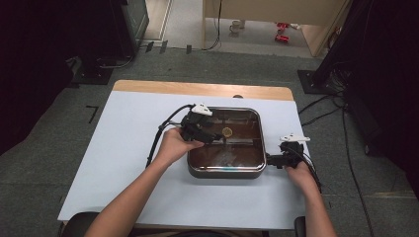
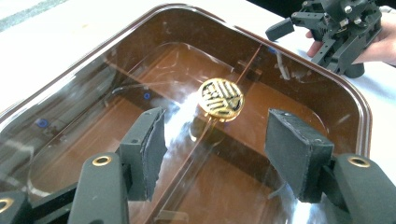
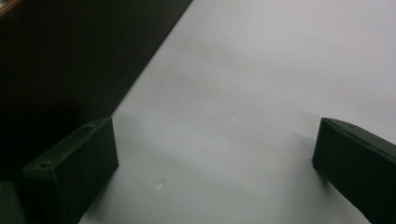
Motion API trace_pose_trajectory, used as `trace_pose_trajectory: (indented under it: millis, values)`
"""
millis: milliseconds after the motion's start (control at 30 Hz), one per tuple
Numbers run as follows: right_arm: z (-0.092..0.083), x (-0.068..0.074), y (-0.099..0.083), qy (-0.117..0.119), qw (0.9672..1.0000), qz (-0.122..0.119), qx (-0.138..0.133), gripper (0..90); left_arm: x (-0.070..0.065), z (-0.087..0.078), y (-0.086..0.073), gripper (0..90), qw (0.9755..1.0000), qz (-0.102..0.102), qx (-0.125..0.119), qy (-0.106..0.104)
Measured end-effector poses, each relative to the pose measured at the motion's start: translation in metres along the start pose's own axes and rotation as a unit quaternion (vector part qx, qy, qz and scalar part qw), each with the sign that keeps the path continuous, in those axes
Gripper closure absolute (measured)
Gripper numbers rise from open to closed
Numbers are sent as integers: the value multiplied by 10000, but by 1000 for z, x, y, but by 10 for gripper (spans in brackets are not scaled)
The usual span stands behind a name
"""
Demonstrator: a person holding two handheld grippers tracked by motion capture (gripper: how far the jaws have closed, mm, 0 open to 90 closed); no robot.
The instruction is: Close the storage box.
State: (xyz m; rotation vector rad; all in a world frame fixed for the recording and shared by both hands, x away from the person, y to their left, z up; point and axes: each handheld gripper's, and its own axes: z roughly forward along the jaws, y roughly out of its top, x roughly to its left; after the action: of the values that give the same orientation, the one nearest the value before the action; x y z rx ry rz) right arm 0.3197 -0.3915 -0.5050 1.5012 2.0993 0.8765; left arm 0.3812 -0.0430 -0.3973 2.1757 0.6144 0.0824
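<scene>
White counter (image 1: 123, 163): carries a square pan near its right side.
Brown glass lid (image 1: 227, 143): covers the pan, gold knob (image 2: 221, 98) at its centre.
Left gripper (image 2: 215, 149): fingers spread above the lid, short of the knob.
Right gripper (image 1: 274, 159): fingers spread, beside the pan's right edge.

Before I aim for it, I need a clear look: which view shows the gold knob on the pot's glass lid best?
The left gripper view: the gold knob sits large and sharp between the open left claw. The high view shows it as a small dot. The right gripper view faces bare table.
</scene>
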Motion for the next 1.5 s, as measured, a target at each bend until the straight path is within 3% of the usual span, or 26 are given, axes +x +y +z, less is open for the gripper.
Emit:
trace_pose_trajectory:
  millis: [633, 833, 1133, 1400, 1500]
  values:
    - [0, 0, 0, -2, 10000, 4, 3, 0, 25, -50, -37, 374, 9981, -496, -259, 266]
    - [0, 0, 0, -3, 10000, 2, 5, 0, 30, -62, -50, 372, 9974, -545, -383, 290]
    - [0, 0, 0, -4, 10000, -1, 2, 0, 35, -72, -72, 369, 9962, -642, -316, 503]
    - [0, 0, 0, -4, 10000, 0, 3, 0, 31, -77, -90, 353, 9937, -508, -139, 985]
    - [0, 0, 0, -3, 10000, -1, 3, 0, 33, -77, -97, 344, 9936, -631, -150, 921]
